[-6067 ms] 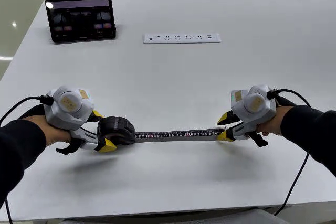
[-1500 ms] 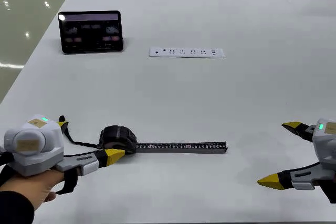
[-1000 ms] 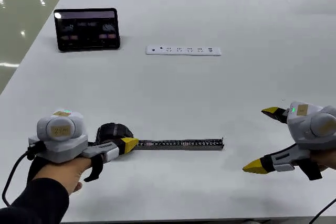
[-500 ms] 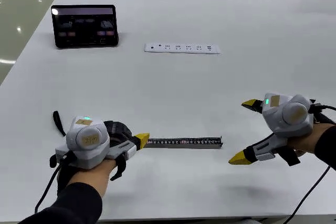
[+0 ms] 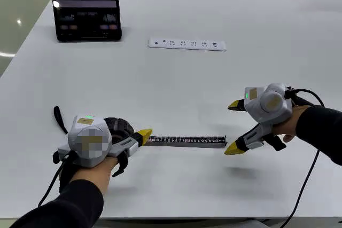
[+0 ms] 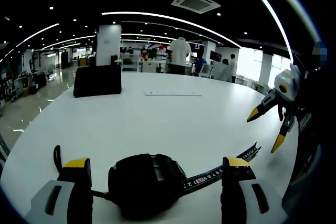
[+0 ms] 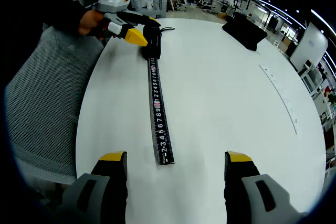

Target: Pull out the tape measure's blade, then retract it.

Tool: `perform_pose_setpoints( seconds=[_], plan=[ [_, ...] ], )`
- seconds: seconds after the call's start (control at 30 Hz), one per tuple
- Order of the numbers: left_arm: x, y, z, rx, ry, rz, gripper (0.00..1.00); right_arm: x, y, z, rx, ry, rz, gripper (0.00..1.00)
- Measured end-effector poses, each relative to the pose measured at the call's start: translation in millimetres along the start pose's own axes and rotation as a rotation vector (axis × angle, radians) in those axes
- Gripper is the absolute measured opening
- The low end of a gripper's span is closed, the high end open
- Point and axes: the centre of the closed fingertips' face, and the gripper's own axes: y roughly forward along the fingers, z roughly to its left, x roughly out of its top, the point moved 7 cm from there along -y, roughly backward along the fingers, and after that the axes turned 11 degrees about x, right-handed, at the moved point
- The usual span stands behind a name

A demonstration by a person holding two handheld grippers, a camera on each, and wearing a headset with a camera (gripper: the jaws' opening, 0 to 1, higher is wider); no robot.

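Observation:
The black tape measure case [image 5: 120, 128] lies on the white table [image 5: 176, 89], its blade [image 5: 184, 141] pulled out flat to the right. My left gripper [image 5: 133, 132] is open, one jaw on each side of the case [image 6: 147, 182] with small gaps. Its front fingertip [image 5: 144, 134] lies beside the blade's root. My right gripper [image 5: 234, 126] is open just right of the blade's tip [image 5: 224, 141]. In the right gripper view the blade's end [image 7: 164, 160] lies between the open jaws of the right gripper [image 7: 176, 157], touching neither.
A dark tablet [image 5: 86, 18] stands at the far left and a white power strip [image 5: 187, 44] lies mid-table. The case's black strap [image 5: 57, 118] trails left. A mesh chair [image 7: 47, 103] sits at the table's near edge. People stand in the background [image 6: 179, 56].
Since both grippers let go of the tape, my left gripper has come forward around the case. My right gripper has moved left up to the blade's tip. The blade has stayed extended.

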Motion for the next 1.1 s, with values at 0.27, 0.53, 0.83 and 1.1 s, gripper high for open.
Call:
perform_pose_setpoints(
  seconds=[0.27, 0.53, 0.83, 1.1],
  plan=[
    [-2.0, 3.5, -0.4, -0.009, 0.013, -0.004, 1.0, -8.4, 14.5, -2.4, 0.046, -0.024, 0.048, 0.55],
    [-3.1, 4.9, -0.5, -0.02, 0.001, -0.006, 1.0, -12.6, 23.4, -2.4, 0.09, -0.036, 0.09, 0.39],
    [-4.0, 4.9, -0.3, -0.025, 0.002, -0.008, 0.98, -11.6, 25.7, 0.7, 0.115, -0.042, 0.109, 0.24],
    [-5.9, 5.1, -0.9, -0.028, 0.0, -0.002, 0.96, -17.6, 26.4, 0.3, 0.118, -0.034, 0.113, 0.18]
  ],
)
